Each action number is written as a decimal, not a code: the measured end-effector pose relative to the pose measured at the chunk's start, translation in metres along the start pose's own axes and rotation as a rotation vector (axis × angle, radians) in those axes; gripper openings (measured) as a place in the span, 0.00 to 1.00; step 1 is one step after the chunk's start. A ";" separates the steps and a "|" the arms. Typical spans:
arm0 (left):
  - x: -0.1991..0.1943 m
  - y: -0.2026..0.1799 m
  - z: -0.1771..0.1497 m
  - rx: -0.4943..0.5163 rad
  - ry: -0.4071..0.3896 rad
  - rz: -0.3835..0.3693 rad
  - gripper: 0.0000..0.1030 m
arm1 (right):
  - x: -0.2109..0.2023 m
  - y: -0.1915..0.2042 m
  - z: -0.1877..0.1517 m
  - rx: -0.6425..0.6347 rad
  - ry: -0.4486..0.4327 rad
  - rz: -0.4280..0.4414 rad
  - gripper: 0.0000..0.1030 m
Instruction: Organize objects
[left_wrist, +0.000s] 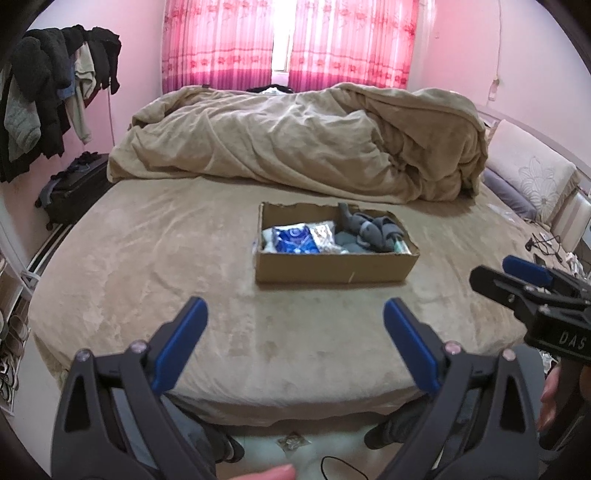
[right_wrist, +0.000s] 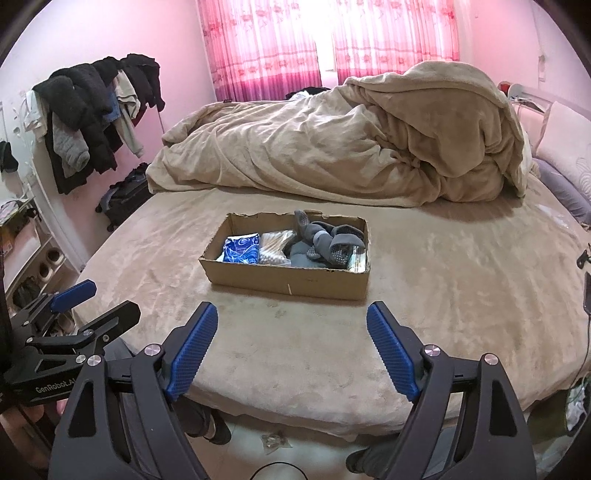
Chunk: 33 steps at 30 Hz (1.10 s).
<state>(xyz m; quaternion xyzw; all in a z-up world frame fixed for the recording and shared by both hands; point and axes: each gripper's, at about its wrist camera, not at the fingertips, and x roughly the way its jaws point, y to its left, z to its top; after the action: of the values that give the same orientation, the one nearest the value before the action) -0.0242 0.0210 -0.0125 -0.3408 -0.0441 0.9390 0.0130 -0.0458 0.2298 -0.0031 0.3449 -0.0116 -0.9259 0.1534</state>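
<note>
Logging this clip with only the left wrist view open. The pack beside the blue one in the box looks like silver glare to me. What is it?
Observer: From the right wrist, the clear pack holds cotton swabs, sticks and white tips showing.
Operator: Is the right gripper holding anything? I only see its side.
Observer: No. The right gripper is wide open, nothing between its fingers.
Operator: The grey clothing?
Observer: The grey socks have grip dots on the soles, piled at the right end of the cardboard box.
</note>
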 end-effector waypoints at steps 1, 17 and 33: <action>0.000 0.000 0.000 0.000 0.000 0.000 0.94 | 0.001 0.000 0.000 0.001 0.001 -0.001 0.83; 0.003 0.002 0.003 -0.014 0.005 0.006 0.94 | 0.002 0.001 -0.001 -0.008 0.010 0.001 0.83; 0.006 0.004 0.004 -0.018 0.008 0.004 0.94 | 0.003 -0.002 -0.001 -0.007 0.012 0.001 0.83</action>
<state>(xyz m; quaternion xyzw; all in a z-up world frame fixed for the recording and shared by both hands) -0.0312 0.0172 -0.0142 -0.3449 -0.0519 0.9372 0.0082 -0.0478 0.2312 -0.0058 0.3497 -0.0076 -0.9239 0.1554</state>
